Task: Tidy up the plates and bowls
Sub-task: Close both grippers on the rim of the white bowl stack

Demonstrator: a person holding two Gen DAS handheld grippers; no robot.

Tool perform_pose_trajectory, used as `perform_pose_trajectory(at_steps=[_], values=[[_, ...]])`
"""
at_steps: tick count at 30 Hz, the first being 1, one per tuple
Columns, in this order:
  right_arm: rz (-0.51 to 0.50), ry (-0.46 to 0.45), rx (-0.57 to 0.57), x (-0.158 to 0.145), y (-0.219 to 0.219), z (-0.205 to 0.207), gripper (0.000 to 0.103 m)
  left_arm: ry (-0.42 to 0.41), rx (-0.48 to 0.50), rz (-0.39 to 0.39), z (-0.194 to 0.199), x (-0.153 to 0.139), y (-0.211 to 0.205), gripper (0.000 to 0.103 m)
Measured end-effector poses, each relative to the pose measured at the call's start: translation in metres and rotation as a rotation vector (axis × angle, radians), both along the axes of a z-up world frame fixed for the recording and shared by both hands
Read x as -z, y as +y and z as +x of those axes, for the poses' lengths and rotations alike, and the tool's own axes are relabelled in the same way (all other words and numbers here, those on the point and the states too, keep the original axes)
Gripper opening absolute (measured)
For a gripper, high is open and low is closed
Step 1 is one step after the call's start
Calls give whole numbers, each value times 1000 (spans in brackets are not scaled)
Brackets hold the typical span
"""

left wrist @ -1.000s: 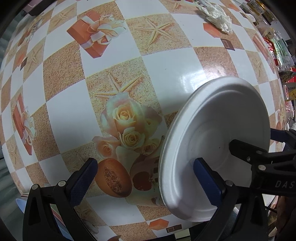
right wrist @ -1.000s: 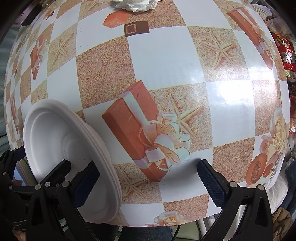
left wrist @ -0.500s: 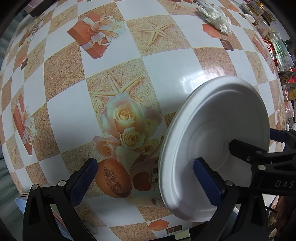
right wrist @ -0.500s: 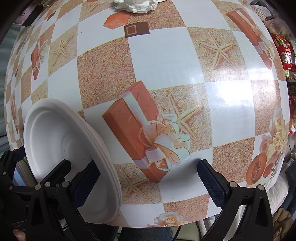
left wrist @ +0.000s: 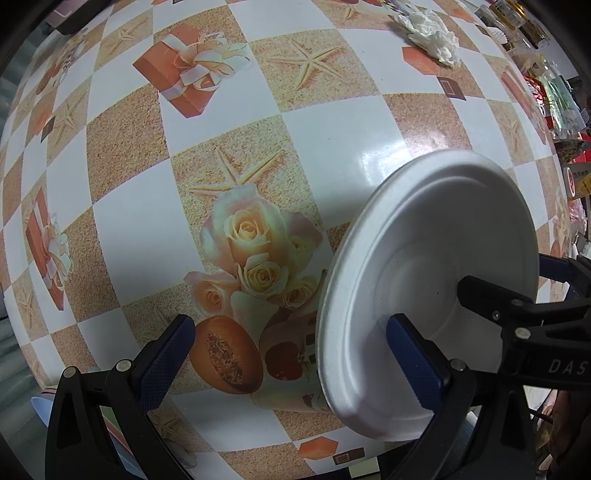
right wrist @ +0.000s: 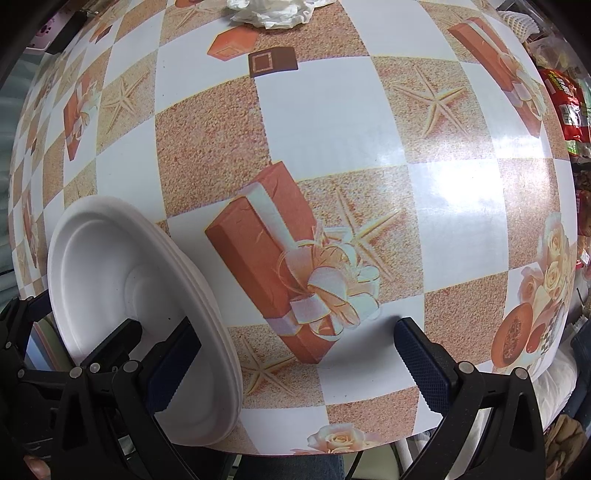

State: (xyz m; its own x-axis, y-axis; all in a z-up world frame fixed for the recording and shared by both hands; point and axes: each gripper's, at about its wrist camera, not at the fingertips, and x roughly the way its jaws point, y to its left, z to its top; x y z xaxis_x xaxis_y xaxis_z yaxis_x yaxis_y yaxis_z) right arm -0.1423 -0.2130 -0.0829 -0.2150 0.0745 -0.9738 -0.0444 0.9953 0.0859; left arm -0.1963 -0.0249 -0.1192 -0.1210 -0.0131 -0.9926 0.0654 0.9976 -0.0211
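While I watch through the left wrist camera, the left gripper (left wrist: 288, 356) stands wide, its two blue-padded fingers far apart with only printed cloth between them. A stack of white plates (left wrist: 436, 258) stands on edge, tilted, in the lower right of that frame. The left gripper's right-hand pad overlaps the lower part of the stack's face. A black finger (left wrist: 487, 302) of the other tool reaches in from the right edge and lies across the same face.

From the right wrist camera, the right gripper (right wrist: 297, 365) is just as wide, with nothing between its fingers but the cloth. The stack (right wrist: 110, 277) sits at the lower left here, and several rims show one behind another along its right side. This gripper's left-hand pad overlaps the stack low down, and the left tool's black finger lies on the dished face beside it. Neither tool closes its own two fingers around the plates. I cannot tell whether the pads press the stack or only cross it in the view, nor whether its lower rim touches the table.

Under everything lies a checked tablecloth (left wrist: 332, 155) printed with roses, starfish and gift boxes. A crumpled white tissue (left wrist: 432, 26) lies on it in the upper right of the left view, well apart from the plates.
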Motion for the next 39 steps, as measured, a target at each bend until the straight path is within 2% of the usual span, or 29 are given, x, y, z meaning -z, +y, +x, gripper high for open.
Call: perform_pose_trajectory(at_steps=[32,39], values=[[0,-8,-3,-1,0,1,103,6,2,2,2,2,-1,103],[0,11,-11,0,0,3,103,35,-2,10,8,7,-3,103]])
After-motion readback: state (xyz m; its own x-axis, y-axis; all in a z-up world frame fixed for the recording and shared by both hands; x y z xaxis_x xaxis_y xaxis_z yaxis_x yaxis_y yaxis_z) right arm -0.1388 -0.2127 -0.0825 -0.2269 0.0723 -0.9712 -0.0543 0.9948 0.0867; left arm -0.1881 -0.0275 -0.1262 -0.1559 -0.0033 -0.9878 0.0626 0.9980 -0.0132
